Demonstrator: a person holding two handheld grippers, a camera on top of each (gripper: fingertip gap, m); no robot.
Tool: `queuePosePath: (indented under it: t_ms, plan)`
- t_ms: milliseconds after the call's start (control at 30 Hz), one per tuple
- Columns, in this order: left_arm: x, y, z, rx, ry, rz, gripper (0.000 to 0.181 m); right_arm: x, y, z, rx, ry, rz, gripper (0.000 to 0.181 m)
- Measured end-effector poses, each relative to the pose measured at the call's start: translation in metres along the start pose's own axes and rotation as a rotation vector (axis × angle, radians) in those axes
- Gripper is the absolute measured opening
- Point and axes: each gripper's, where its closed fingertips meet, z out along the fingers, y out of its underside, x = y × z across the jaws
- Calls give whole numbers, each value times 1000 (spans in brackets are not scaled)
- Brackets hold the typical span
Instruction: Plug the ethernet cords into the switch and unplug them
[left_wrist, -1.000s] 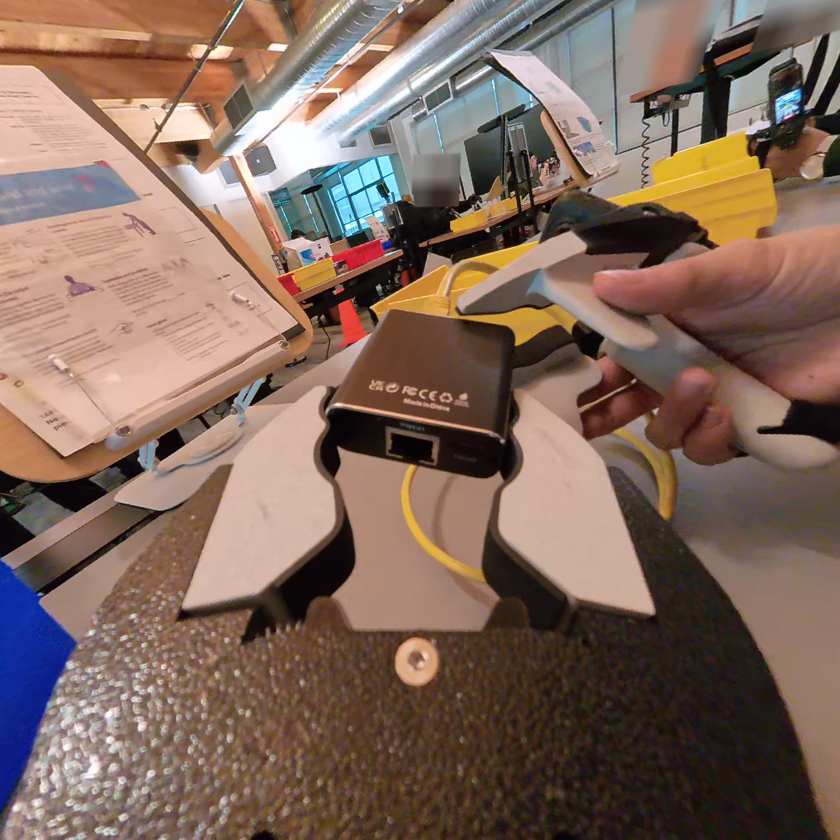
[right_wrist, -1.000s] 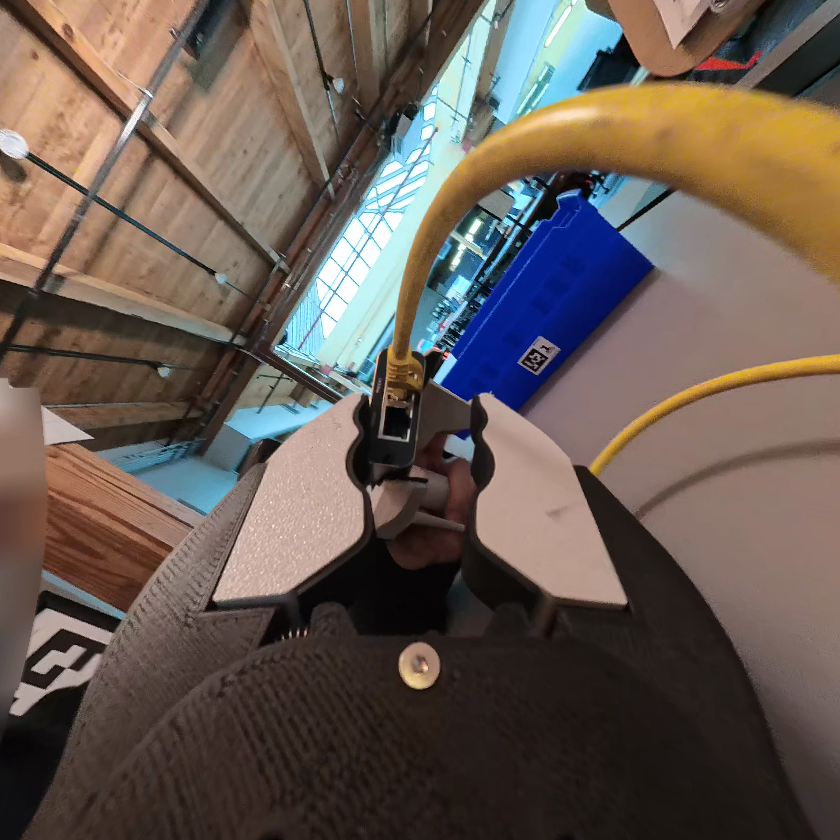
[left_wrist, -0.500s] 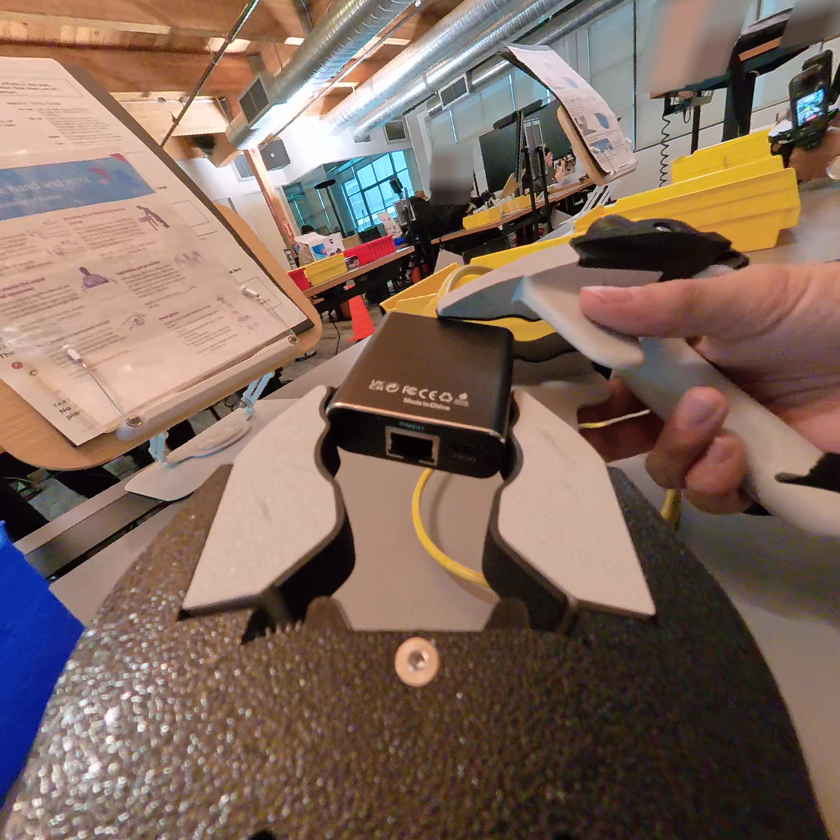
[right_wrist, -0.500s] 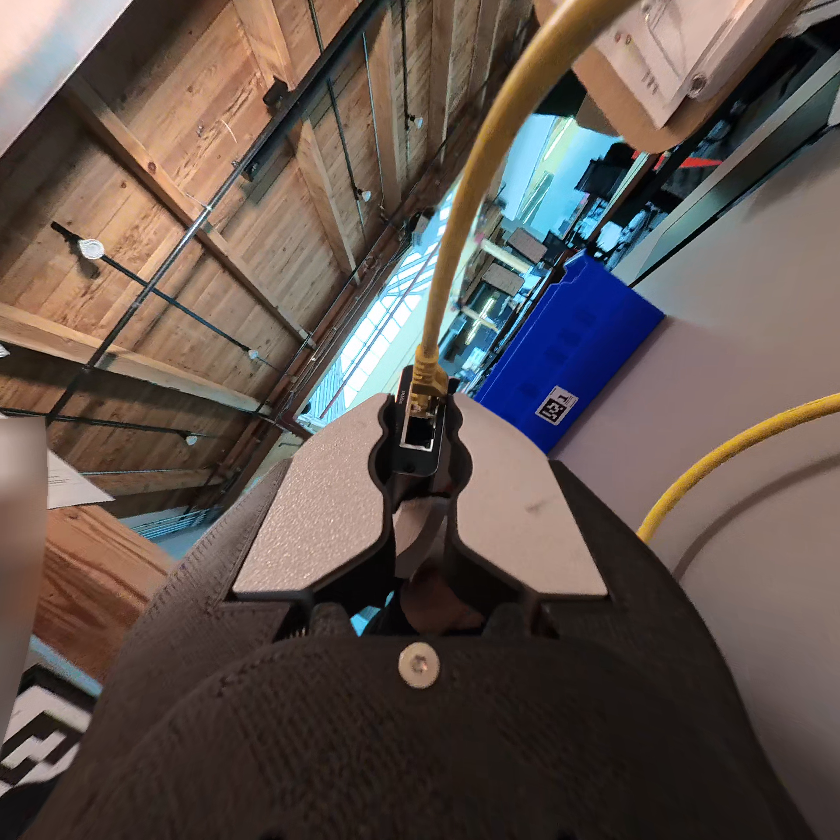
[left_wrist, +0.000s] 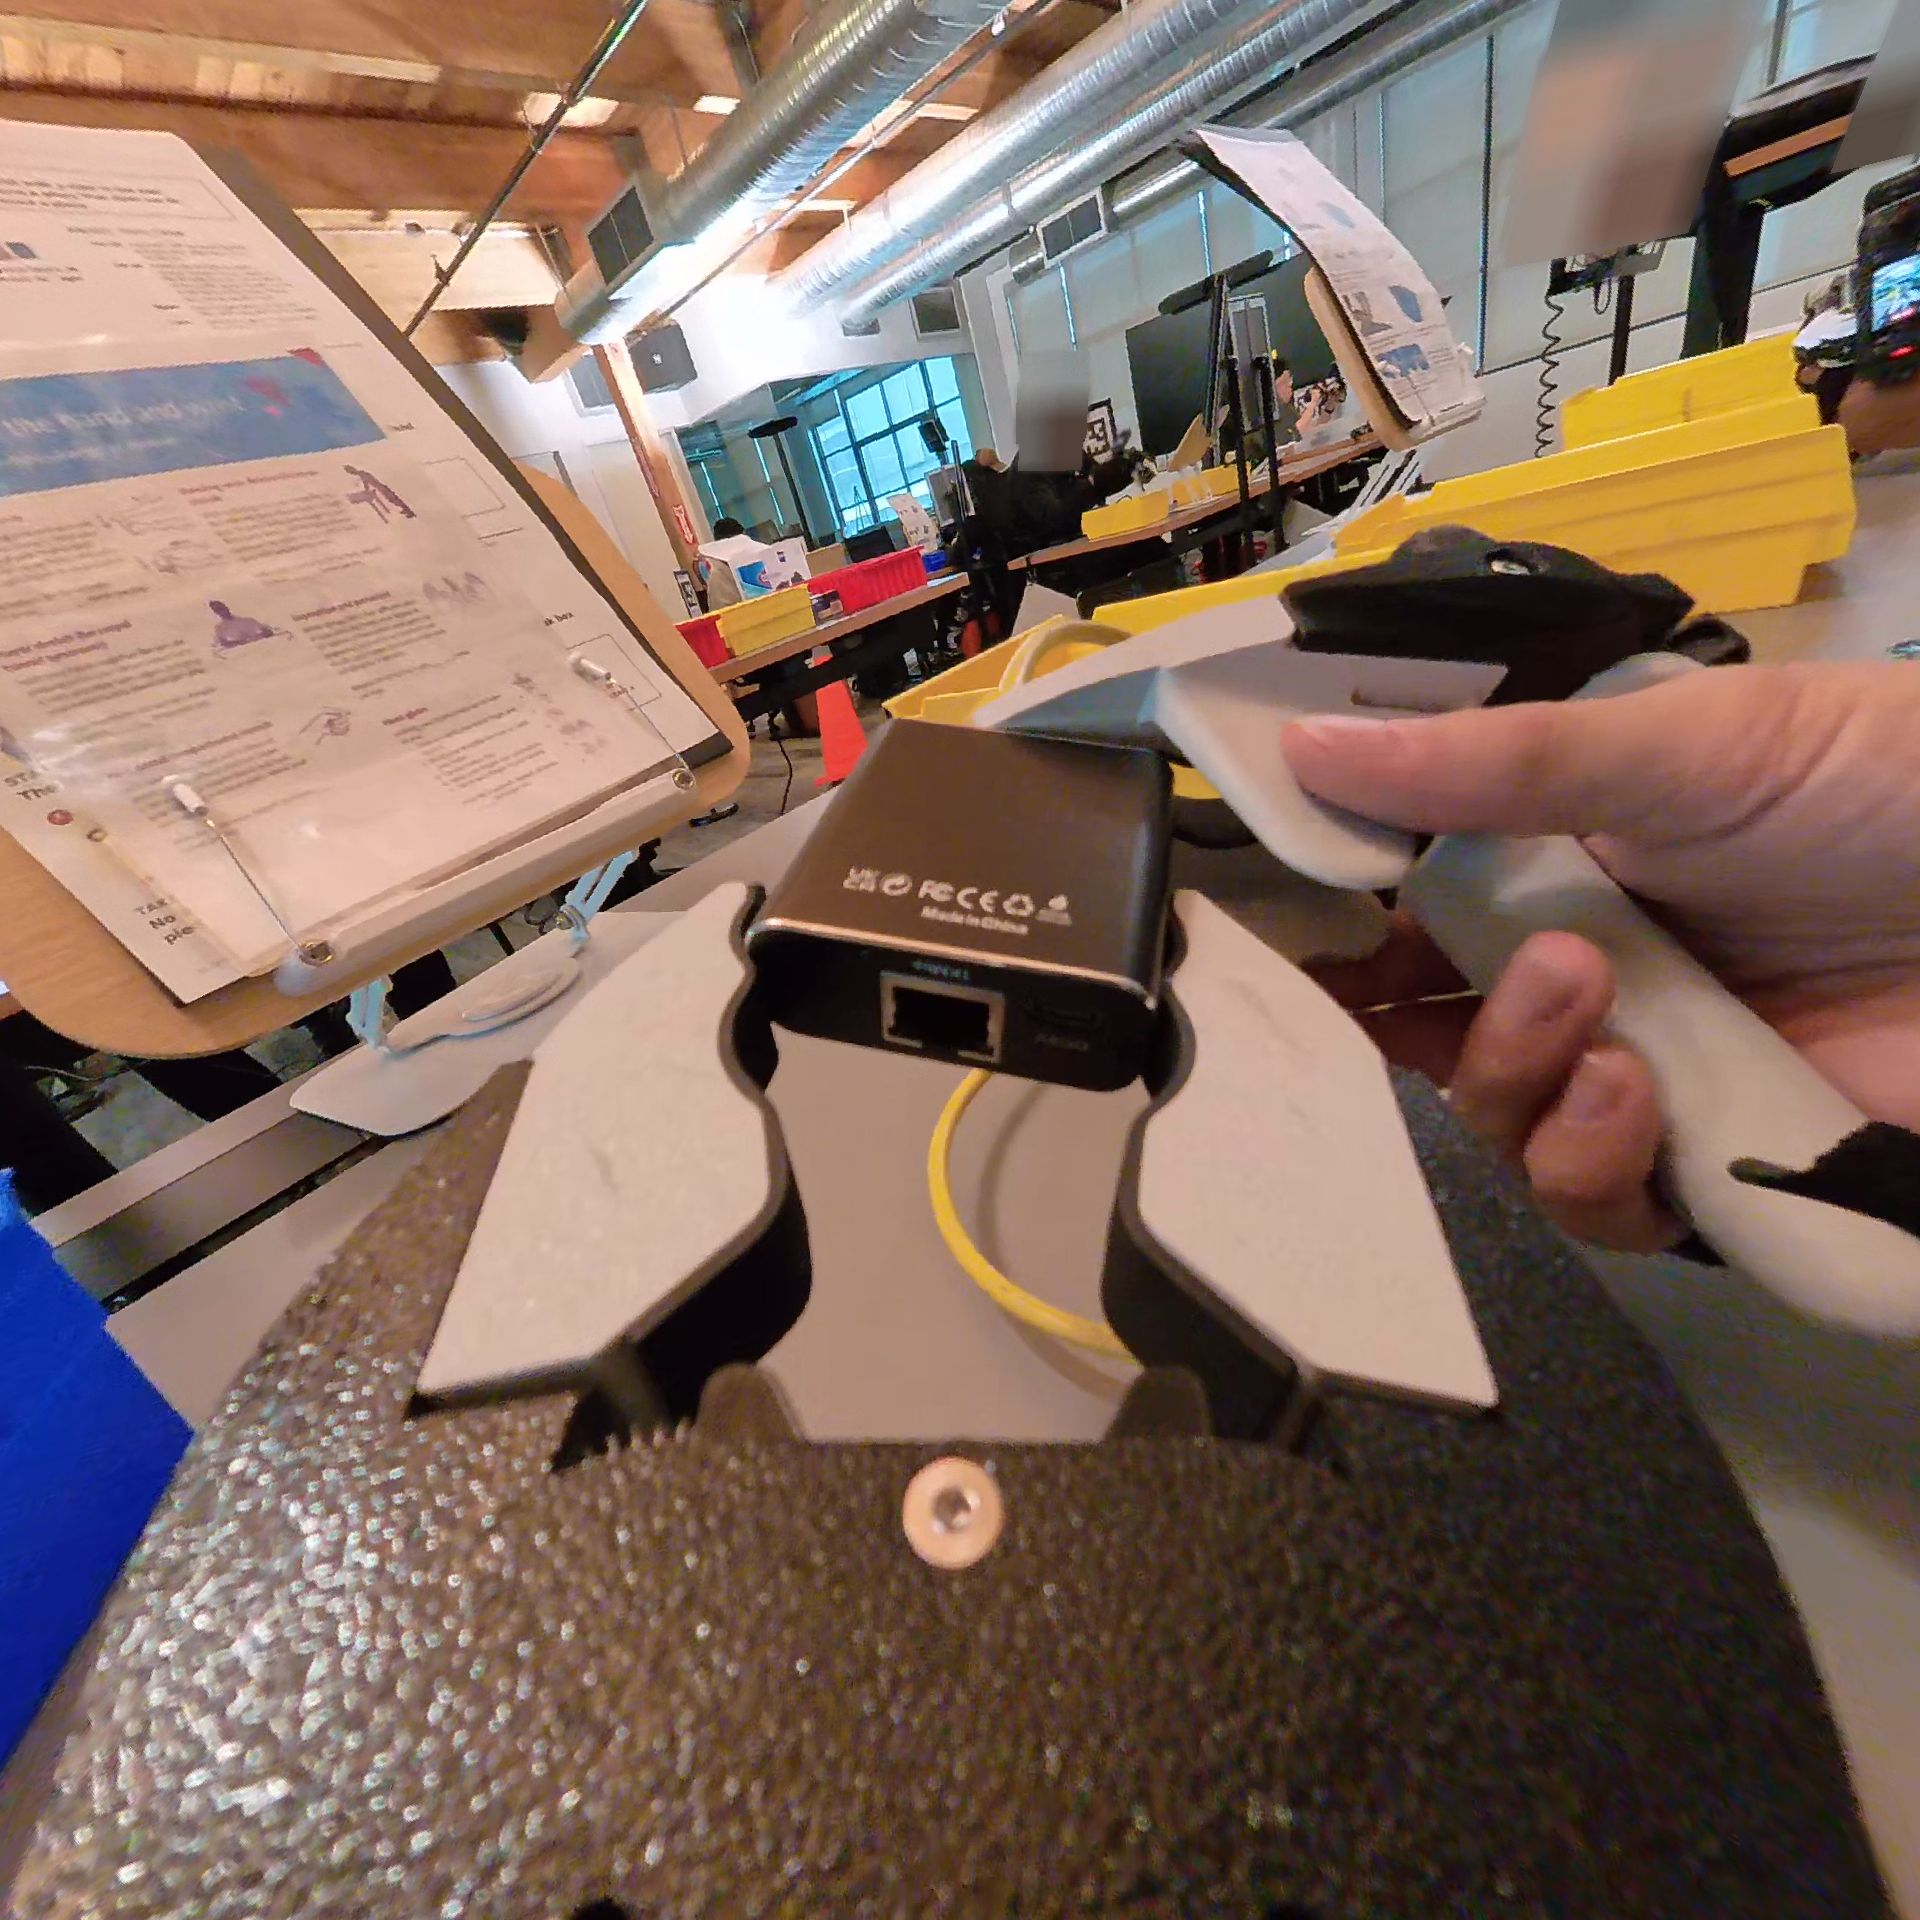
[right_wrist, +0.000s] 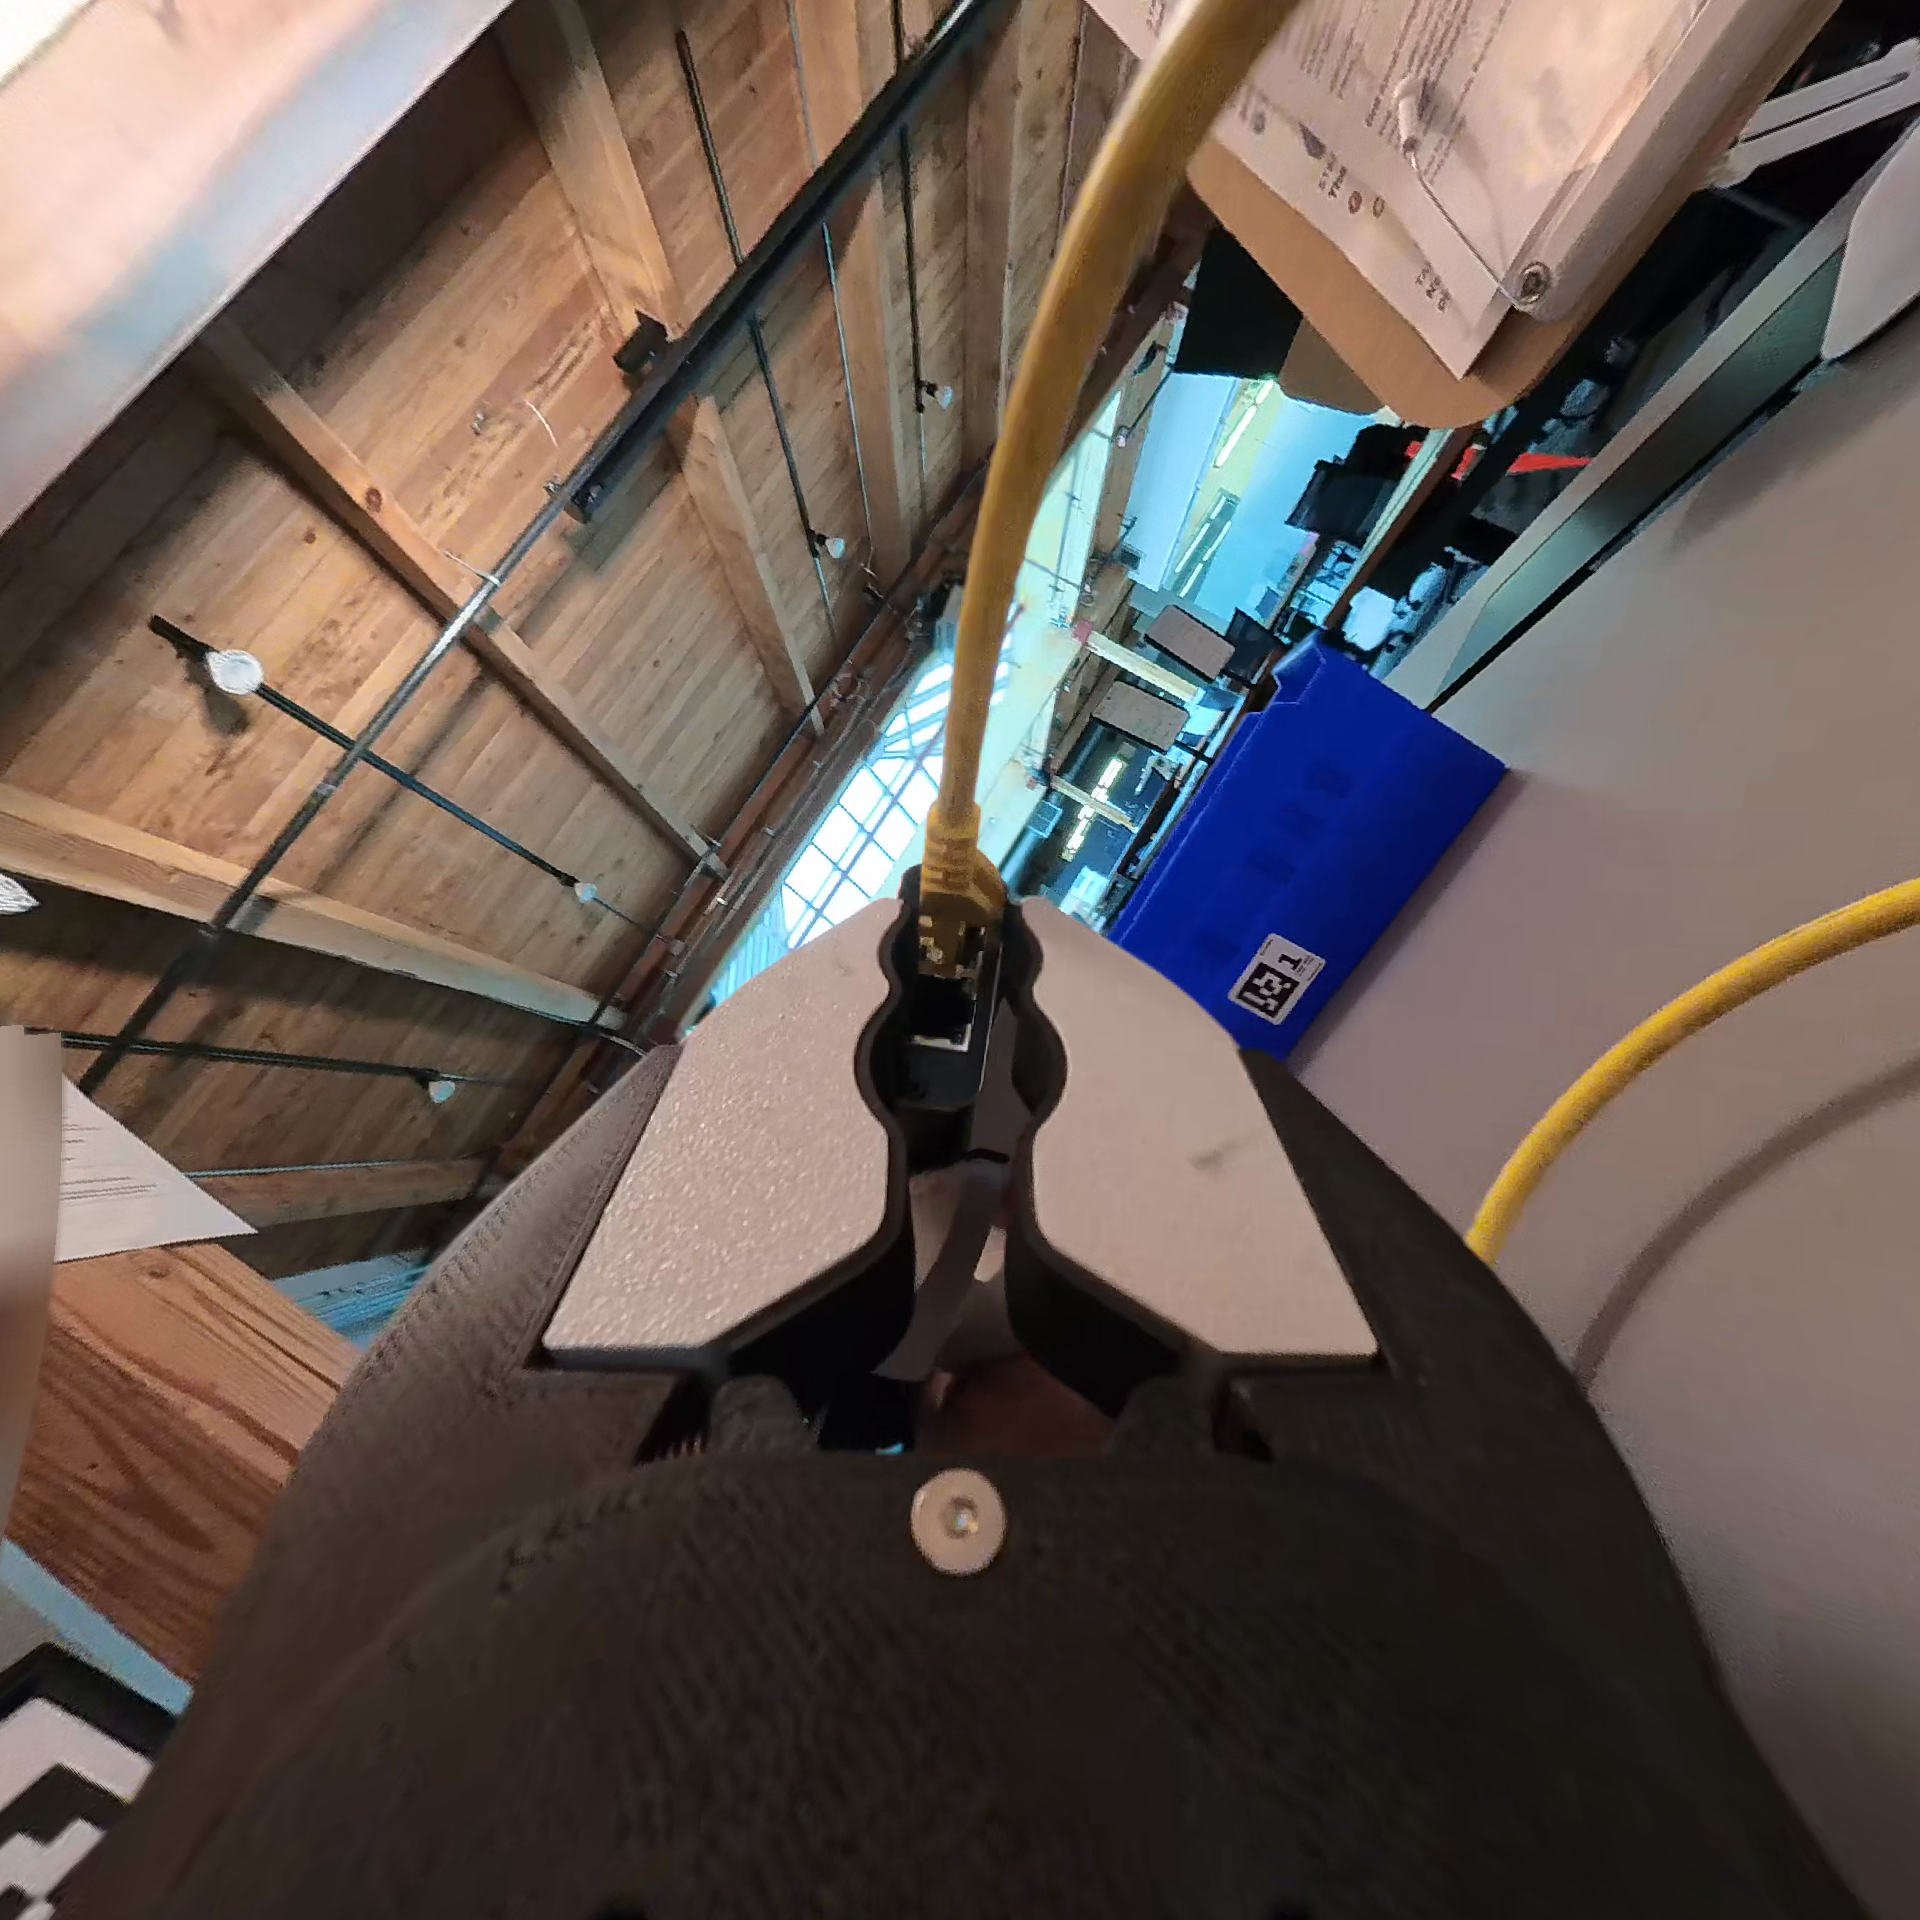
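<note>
Switch (left_wrist: 977, 894) sits clamped between left gripper (left_wrist: 956, 997) fingers.

Document stand (left_wrist: 312, 623) beside the switch (left_wrist: 987, 883).

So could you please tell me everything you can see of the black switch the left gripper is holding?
The switch is a small black box with a smooth, metallic-looking shell, rounded edges and white markings on top. The left gripper has its jaws shut on the switch's sides and holds it off the table, roughly level. The near face shows one empty ethernet port. On the far face a yellow ethernet cord is plugged in, with the right gripper closed around that plug.
</note>
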Motion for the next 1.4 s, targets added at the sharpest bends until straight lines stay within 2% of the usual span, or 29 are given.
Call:
queuePosePath:
  t_ms: [133, 700, 833, 1033, 1067, 1200, 1267, 1400]
  plan:
    - [0, 1, 1, -6, -3, 4, 69, 2, 0, -1, 29, -21, 57, 13]
    - [-4, 7, 2, -43, -39, 9, 68, 10, -1, 4, -2, -28, 28, 13]
    - [-5, 10, 3, -66, -52, 37, 68, 11, 0, 3, 21, -63, 76, 13]
    - [-9, 9, 4, -68, -92, 45, 68, 4, -3, 10, -4, -85, -25, 13]
    - [-10, 9, 4, -70, -106, 45, 68, 6, -3, 12, -7, -79, -36, 7]
    - [-16, 9, 3, -66, -126, 35, 68, 3, -2, 18, -24, -67, -95, 10]
    - [-17, 7, 2, -48, -117, 6, 68, -2, -2, 21, -34, -54, -185, 13]
    - [-21, 4, 1, -27, -141, -10, 67, -3, -2, 27, -60, -64, -192, 12]
